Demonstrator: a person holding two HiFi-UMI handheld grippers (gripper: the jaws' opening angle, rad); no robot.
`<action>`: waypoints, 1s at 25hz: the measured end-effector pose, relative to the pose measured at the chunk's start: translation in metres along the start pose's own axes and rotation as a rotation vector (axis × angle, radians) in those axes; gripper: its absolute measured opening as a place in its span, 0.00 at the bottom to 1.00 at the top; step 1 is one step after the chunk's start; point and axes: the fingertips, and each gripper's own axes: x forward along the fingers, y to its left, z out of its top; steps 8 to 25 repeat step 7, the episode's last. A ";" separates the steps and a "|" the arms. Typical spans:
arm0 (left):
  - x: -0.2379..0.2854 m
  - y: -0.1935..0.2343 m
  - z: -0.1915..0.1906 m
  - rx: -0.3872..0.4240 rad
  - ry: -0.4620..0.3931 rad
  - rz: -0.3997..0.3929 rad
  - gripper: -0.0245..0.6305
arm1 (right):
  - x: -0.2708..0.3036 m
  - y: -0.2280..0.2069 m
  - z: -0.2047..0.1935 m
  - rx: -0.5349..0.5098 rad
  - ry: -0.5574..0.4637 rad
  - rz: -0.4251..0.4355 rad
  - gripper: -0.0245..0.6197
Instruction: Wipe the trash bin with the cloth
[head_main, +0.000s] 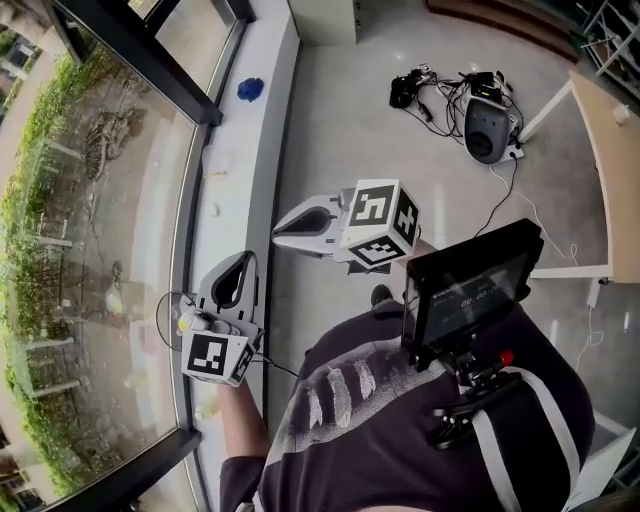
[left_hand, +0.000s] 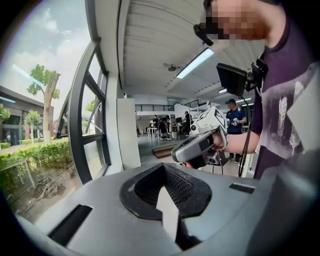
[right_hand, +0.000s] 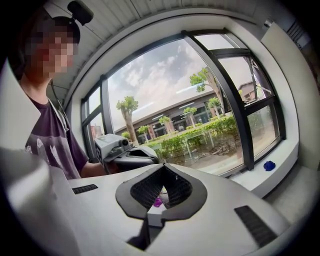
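The head camera looks steeply down over the person (head_main: 400, 430) onto the window sill (head_main: 262, 150), the floor (head_main: 400, 170), the left gripper (head_main: 240, 268) and the right gripper (head_main: 284, 232), both close. The left gripper view faces about level into the room and catches the right gripper (left_hand: 181, 155) nearby. The right gripper view faces the window (right_hand: 200, 110). It shares the left gripper (right_hand: 150, 157), the sill (right_hand: 260, 182) and its small blue object (right_hand: 269, 165) with the head view (head_main: 250, 89).

The cloth (head_main: 250, 88) is a small blue lump (too far off to show its folds). There is just 1 of it. It lies scrunched up on the white window ledge (head_main: 255, 160), on the side nearer the glass (head_main: 100, 250). In the head view it sits far up at 11 o'clock. In the right gripper view the same blue lump (right_hand: 269, 165) shows at 4 o'clock, low on the ledge.
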 end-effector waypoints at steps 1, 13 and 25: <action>0.014 -0.008 0.000 -0.002 0.007 -0.007 0.03 | -0.013 -0.009 -0.003 -0.002 0.001 -0.010 0.04; 0.079 -0.034 -0.010 0.031 0.044 -0.009 0.03 | -0.077 -0.057 -0.013 -0.003 -0.025 -0.049 0.04; 0.079 -0.034 -0.010 0.031 0.044 -0.009 0.03 | -0.077 -0.057 -0.013 -0.003 -0.025 -0.049 0.04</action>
